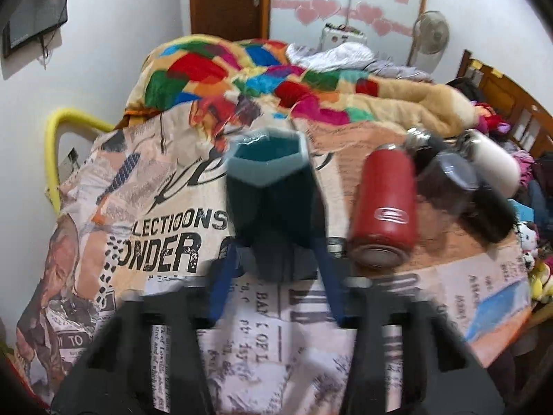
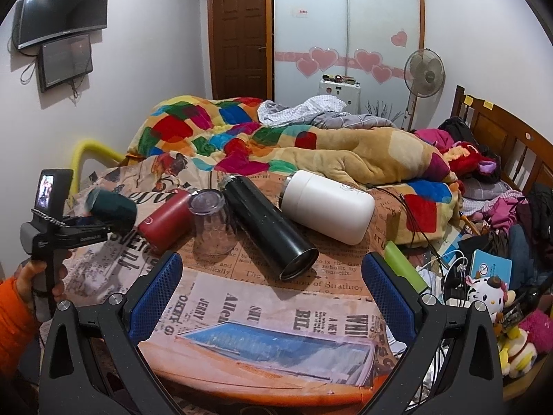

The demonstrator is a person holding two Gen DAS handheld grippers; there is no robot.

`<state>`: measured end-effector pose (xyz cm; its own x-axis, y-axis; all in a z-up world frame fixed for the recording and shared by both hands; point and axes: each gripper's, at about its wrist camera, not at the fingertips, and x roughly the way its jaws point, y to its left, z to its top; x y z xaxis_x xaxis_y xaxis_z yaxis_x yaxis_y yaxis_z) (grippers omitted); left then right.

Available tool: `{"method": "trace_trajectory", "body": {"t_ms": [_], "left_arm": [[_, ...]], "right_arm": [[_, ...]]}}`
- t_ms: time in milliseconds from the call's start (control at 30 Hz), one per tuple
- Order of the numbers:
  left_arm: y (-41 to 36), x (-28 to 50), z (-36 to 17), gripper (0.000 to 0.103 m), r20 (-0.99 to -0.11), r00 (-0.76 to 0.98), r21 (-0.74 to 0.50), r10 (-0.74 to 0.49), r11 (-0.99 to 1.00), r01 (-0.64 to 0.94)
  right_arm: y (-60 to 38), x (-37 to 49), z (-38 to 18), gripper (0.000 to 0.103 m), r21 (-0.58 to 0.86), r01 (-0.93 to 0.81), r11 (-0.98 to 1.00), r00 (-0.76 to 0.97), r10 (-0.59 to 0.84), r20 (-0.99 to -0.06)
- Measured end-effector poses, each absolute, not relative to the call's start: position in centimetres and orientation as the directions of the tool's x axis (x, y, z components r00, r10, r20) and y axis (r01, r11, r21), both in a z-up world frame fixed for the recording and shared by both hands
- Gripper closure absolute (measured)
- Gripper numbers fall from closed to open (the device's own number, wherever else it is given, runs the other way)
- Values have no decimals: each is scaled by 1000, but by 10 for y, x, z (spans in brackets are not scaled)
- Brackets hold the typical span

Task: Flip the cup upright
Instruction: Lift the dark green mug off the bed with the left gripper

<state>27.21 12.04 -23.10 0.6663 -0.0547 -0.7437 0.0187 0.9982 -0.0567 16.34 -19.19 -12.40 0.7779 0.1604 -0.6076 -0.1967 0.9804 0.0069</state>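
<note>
With the left claw [image 1: 273, 259] clamped on the teal cup [image 1: 269, 186], held tilted above the surface [image 2: 259, 311], rotate until its mouth faces up, then lower; the right claw [image 2: 273, 297] gapes empty.

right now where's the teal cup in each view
Left wrist: teal cup at centre, held between the left gripper jaws, mouth facing away.
Right wrist: teal cup far left, tilted, in that gripper.
Shared landmark: red bottle lying just right of it.
</note>
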Motion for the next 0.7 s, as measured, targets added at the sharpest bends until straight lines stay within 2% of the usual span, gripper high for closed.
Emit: {"method": "trace_trajectory", "body": {"t_ms": [33,133,200,267,433,567,600,667,700], "left_arm": [[120,270,-229,101,-751,656,-68,-71,997,30],[119,270,-236,100,-779,625,-61,-57,998,16],[120,270,-242,85,-792,607,-73,-66,997,15],[122,269,-247,56,-799,596,-87,-73,996,5],[124,274,-237,39,-764,644,-70,-47,997,-10],[126,290,-227,34,-745,666,-80,-49,997,-15],[128,299,-223,30,-739,672,-90,-55,996,-17],[131,311,-221,6,-735,676,-98,-52,995,-30],[132,318,-220,6,-730,682,-96,-40,994,-44]], "right_arm": [[-192,161,-123,0,7,-200,980,779,164,-605],[-191,157,-123,0,2,-208,978,778,167,-605],[-191,156,-123,0,0,-211,977,778,168,-605],[-191,156,-124,0,-4,-214,977,777,167,-607],[-195,159,-125,0,-12,-207,978,777,157,-609],[-197,164,-128,0,-10,-196,980,776,149,-613],[-197,165,-130,0,-10,-195,981,774,147,-616],[-197,166,-133,0,-10,-193,981,771,145,-620],[-196,167,-134,0,-11,-193,981,769,144,-623]]}}
